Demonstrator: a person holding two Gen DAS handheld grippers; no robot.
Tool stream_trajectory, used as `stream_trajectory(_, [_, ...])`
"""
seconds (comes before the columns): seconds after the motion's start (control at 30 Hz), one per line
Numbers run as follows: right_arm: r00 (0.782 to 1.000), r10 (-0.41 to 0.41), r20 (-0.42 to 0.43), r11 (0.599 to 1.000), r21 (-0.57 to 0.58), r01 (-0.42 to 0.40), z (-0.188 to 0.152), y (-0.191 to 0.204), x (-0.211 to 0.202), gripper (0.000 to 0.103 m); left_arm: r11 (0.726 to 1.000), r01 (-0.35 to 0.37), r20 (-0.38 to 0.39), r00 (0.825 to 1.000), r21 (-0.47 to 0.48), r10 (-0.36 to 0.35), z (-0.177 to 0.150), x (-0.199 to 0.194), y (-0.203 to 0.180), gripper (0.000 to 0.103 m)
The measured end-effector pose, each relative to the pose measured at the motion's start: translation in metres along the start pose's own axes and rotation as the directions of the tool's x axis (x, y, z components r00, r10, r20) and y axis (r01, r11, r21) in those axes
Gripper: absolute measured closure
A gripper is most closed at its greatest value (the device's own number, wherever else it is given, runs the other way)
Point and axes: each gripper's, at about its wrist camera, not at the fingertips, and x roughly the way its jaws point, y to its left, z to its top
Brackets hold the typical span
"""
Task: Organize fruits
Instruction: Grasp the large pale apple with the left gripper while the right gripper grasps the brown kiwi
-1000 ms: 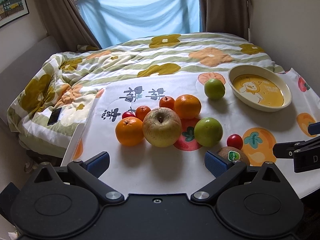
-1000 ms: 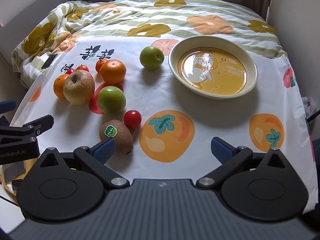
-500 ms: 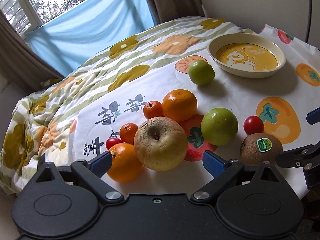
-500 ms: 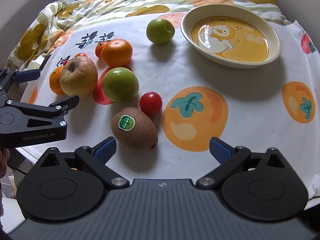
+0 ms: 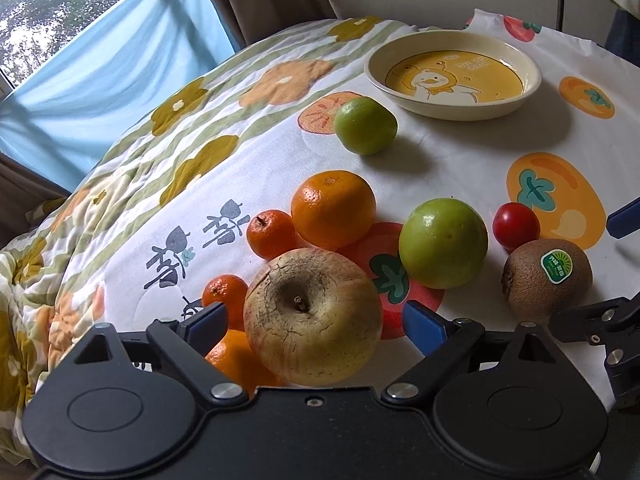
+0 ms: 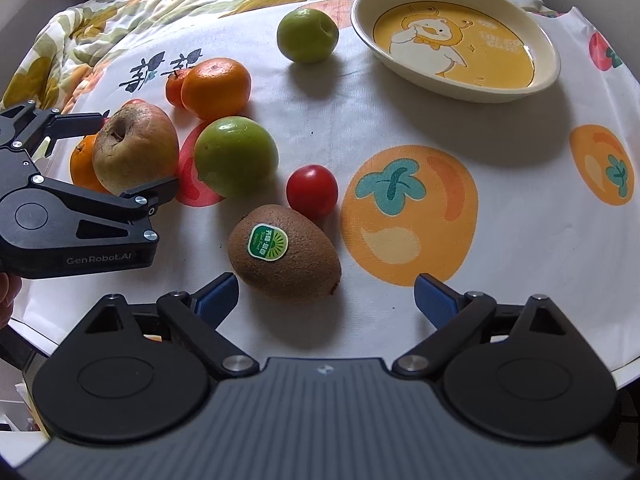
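Observation:
A big yellowish wrinkled apple [image 5: 312, 316] lies among oranges on the printed cloth. My left gripper [image 5: 316, 322] straddles it and its jaws are closing. The blue pads stand just off the apple's sides. The right wrist view shows the same apple [image 6: 136, 148] between the left gripper's black fingers [image 6: 160, 190]. My right gripper [image 6: 326, 294] is open, and a brown kiwi [image 6: 284, 252] with a green sticker lies just ahead of its left finger. A cherry tomato [image 6: 312, 190] touches the kiwi. The yellow duck plate [image 6: 460, 94] sits empty at the far right.
Two green fruits [image 6: 236, 156] [image 6: 308, 36], a large orange [image 6: 216, 86] and small mandarins [image 5: 272, 234] lie around the apple. The cloth [image 6: 500, 240] covers a surface beside a floral quilt [image 5: 120, 168]. Its near edge runs under both grippers. A hand [image 6: 5, 292] shows at the left.
Both grippers have come down and closer to the fruit. The left one rolled and now has the apple between its jaws, slightly narrower. The right one closed in on the kiwi.

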Motion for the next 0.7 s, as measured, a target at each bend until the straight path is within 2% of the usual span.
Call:
stream_trajectory(0.3, [1.0, -0.013, 0.005, 0.999, 0.041, 0.013, 0.0, 0.014, 0.01, 0.0, 0.998, 0.041, -0.008, 0.999, 0.037, -0.041, -0.003, 0.01, 0.004, 0.012])
stream_trajectory(0.33, [1.0, -0.014, 0.008, 0.999, 0.043, 0.014, 0.0, 0.015, 0.01, 0.0, 0.998, 0.045, -0.007, 0.999, 0.04, -0.044, -0.004, 0.01, 0.005, 0.014])
stream_trajectory(0.37, [1.0, -0.016, 0.01, 0.999, 0.045, 0.016, 0.001, 0.016, 0.01, 0.001, 0.998, 0.051, -0.007, 0.999, 0.042, -0.051, -0.004, 0.011, 0.005, 0.021])
stream_trajectory(0.43, [1.0, -0.019, 0.014, 0.999, 0.048, 0.018, 0.001, 0.02, 0.011, 0.004, 0.998, 0.043, -0.003, 0.999, 0.051, -0.043, -0.005, 0.012, 0.006, 0.024])
stream_trajectory(0.7, [0.998, -0.045, 0.036, 0.998, 0.046, 0.043, 0.003, 0.03, 0.012, 0.018, 0.997, 0.069, 0.01, 0.998, 0.048, -0.069, -0.005, 0.011, 0.009, 0.025])
